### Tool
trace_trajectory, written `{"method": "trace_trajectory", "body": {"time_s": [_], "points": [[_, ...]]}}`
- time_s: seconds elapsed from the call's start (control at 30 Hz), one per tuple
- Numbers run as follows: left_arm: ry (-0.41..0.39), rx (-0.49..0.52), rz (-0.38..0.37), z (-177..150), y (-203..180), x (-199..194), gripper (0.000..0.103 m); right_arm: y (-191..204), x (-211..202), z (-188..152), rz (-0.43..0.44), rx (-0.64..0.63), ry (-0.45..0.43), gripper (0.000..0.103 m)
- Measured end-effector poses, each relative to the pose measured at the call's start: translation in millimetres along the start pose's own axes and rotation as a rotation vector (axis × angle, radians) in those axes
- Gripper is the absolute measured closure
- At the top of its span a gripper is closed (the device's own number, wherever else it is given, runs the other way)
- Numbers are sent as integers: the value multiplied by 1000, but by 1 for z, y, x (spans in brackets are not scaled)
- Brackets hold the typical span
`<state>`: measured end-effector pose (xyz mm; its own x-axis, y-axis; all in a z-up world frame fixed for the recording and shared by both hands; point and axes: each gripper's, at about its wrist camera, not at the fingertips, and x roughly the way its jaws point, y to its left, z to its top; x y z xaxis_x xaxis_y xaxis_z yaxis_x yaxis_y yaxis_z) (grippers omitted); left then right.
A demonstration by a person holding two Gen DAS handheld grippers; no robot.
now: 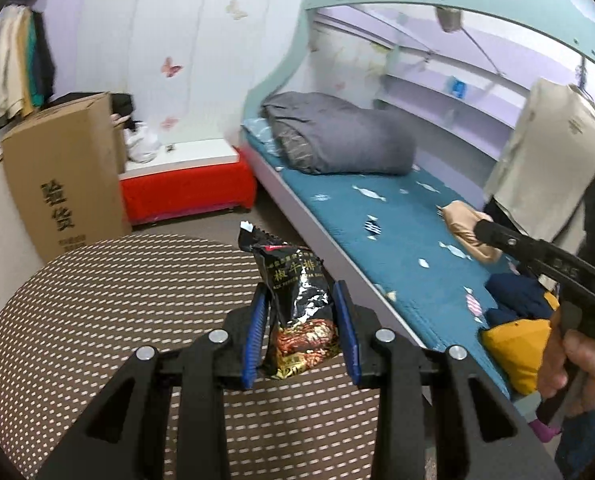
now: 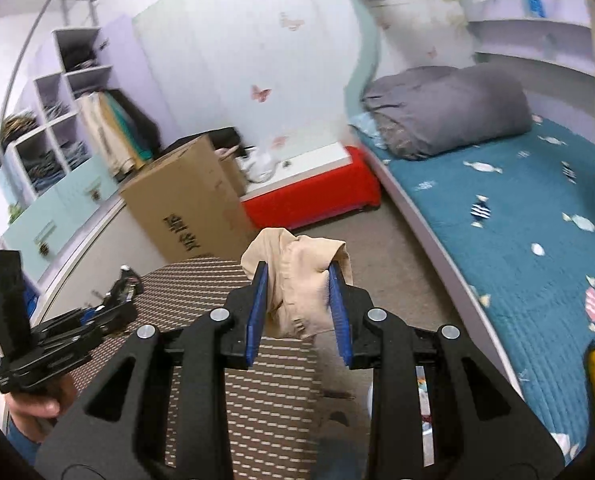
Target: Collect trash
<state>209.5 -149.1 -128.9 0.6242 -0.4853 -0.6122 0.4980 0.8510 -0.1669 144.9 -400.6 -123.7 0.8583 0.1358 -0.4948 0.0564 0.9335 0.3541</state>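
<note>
My left gripper (image 1: 302, 300) is shut on a black foil snack wrapper (image 1: 297, 300) with red and gold print, holding it upright above a round brown dotted seat (image 1: 117, 320). My right gripper (image 2: 295, 280) is shut on a crumpled beige wrapper (image 2: 301, 280), holding it above the floor between the seat (image 2: 257, 380) and the bed. In the left wrist view the right gripper (image 1: 483, 228) shows at the right with the beige wrapper (image 1: 459, 224) over the bed. In the right wrist view the left gripper (image 2: 127, 286) shows at the lower left.
A bed with a teal cover (image 1: 377, 220) and a rolled grey duvet (image 1: 337, 140) runs along the right. A tall cardboard box (image 1: 65, 176) and a red-sided bench (image 1: 185, 184) stand by the far wall. Blue and yellow cloths (image 1: 517, 320) lie on the bed.
</note>
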Motion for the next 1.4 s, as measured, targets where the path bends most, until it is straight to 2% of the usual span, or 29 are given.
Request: {"method": "trace_trajectory", "body": {"time_s": [0.13, 0.27, 0.47, 0.67, 0.73, 0.77, 0.8, 0.9, 1.0, 1.17, 1.2, 1.23, 1.3, 1.4], "points": [[19, 48, -41, 3, -30, 15, 71, -40, 5, -5, -53, 65, 20, 74], [57, 86, -71, 1, -57, 38, 71, -81, 22, -20, -96, 143, 77, 74], [152, 147, -103, -5, -93, 88, 71, -126, 53, -48, -122, 233, 163, 74], [226, 184, -114, -17, -113, 125, 71, -161, 87, -76, -136, 310, 238, 74], [256, 200, -114, -20, -120, 140, 70, -172, 101, -85, -127, 341, 270, 69], [270, 208, -113, -22, -124, 147, 70, -180, 110, -92, -126, 363, 290, 62], [295, 221, -110, -24, -128, 158, 70, -186, 117, -96, -119, 383, 305, 47], [356, 237, -101, -30, -134, 182, 70, -206, 129, -108, -114, 451, 320, 33], [402, 251, -99, -36, -140, 202, 70, -222, 122, -111, -133, 507, 299, 25], [477, 259, -104, -42, -145, 231, 68, -228, 94, -101, -162, 501, 242, 21], [484, 258, -103, -41, -146, 236, 60, -228, 88, -99, -167, 500, 233, 20], [491, 256, -99, -40, -146, 239, 37, -229, 84, -99, -170, 501, 227, 19], [478, 238, -70, -35, -144, 241, 13, -227, 74, -95, -169, 494, 211, 18], [413, 247, -44, -28, -143, 230, 11, -221, 62, -87, -179, 468, 196, 15]]}}
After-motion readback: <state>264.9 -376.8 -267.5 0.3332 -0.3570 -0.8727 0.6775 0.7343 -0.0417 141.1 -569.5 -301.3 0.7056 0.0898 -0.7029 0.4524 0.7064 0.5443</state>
